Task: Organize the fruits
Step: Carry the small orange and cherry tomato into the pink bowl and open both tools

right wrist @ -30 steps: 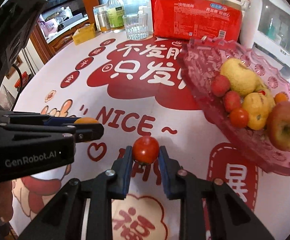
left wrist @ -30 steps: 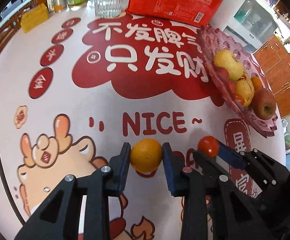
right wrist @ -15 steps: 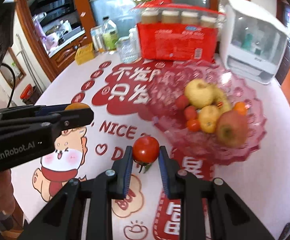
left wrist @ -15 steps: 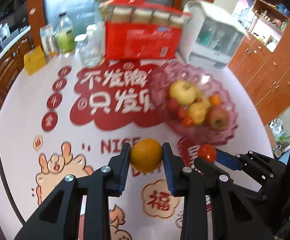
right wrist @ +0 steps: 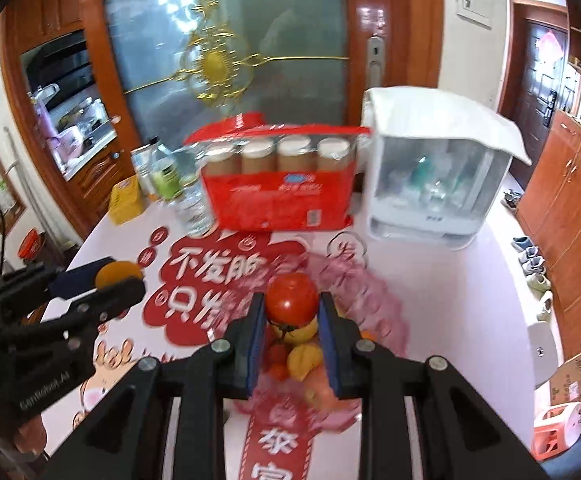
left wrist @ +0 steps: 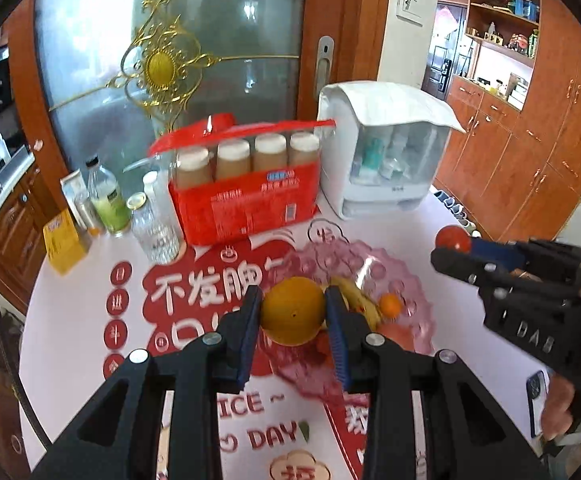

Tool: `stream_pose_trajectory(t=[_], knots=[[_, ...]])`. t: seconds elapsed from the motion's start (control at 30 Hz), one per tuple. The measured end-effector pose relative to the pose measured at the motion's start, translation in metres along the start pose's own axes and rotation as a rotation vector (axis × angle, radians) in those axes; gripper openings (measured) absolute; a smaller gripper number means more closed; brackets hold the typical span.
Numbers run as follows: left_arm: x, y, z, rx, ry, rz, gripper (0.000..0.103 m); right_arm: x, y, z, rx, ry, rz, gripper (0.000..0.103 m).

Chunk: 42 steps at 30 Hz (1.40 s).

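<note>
My left gripper (left wrist: pixel 293 315) is shut on an orange (left wrist: pixel 293 310) and holds it in the air above the near side of the pink glass fruit bowl (left wrist: pixel 414 288). My right gripper (right wrist: pixel 290 308) is shut on a red tomato (right wrist: pixel 291 299), also raised over the bowl (right wrist: pixel 374 300). The bowl holds yellow fruit (right wrist: pixel 305 358), small red fruits, a small orange (left wrist: pixel 389 304) and an apple. Each gripper shows in the other's view: the right with the tomato (left wrist: pixel 453 239), the left with the orange (right wrist: pixel 117 273).
A red pack of jars (left wrist: pixel 246 184), a white lidded box (left wrist: pixel 386 152), a glass (left wrist: pixel 155 229), bottles (left wrist: pixel 108 196) and a yellow box (left wrist: pixel 63 244) stand along the table's far edge. A phone (left wrist: pixel 535 404) lies at the right edge.
Both grippers have lifted their fruits off the table and risen, tilting up. They now hang over the pink bowl, which has slid under them in view.
</note>
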State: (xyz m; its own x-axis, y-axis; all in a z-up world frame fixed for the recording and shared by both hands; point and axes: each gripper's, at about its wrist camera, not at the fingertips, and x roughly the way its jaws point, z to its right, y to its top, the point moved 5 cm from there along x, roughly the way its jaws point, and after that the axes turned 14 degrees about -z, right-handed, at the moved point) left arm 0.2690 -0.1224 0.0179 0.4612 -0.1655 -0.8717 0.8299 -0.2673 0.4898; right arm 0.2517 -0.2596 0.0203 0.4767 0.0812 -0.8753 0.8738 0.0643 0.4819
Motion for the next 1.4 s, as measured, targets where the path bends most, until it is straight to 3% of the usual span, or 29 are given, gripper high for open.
stream_pose_trajectory(t=[0.23,0.43,0.67,1.07,1.17,1.23,1.27,1.33,1.4], knots=[[0.066,0.025,-0.003,-0.033,0.015,-0.091,0.031,0.056,0.026,0.034,0.071,0.009,-0.095,0.026],[0.144,0.019,-0.003,-0.042,0.017,-0.213,0.031,0.127,0.019,0.050,0.105,0.001,-0.205,0.026],[0.208,0.004,-0.004,-0.027,0.036,-0.321,0.031,0.190,0.008,0.059,0.142,-0.003,-0.320,0.026],[0.249,-0.009,-0.009,-0.022,0.030,-0.389,0.031,0.221,-0.003,0.059,0.151,-0.005,-0.385,0.027],[0.247,-0.009,-0.005,-0.013,0.003,-0.385,0.050,0.224,-0.006,0.059,0.163,0.013,-0.400,0.034],[0.243,-0.009,0.000,-0.012,-0.020,-0.374,0.074,0.221,-0.007,0.059,0.165,0.014,-0.395,0.039],[0.240,-0.009,0.002,-0.010,-0.018,-0.362,0.076,0.219,-0.007,0.059,0.164,0.011,-0.391,0.041],[0.236,-0.008,0.006,-0.002,0.003,-0.356,0.092,0.215,-0.008,0.058,0.163,0.014,-0.380,0.042],[0.231,-0.010,0.008,0.004,0.033,-0.347,0.095,0.211,-0.008,0.057,0.161,0.019,-0.374,0.042]])
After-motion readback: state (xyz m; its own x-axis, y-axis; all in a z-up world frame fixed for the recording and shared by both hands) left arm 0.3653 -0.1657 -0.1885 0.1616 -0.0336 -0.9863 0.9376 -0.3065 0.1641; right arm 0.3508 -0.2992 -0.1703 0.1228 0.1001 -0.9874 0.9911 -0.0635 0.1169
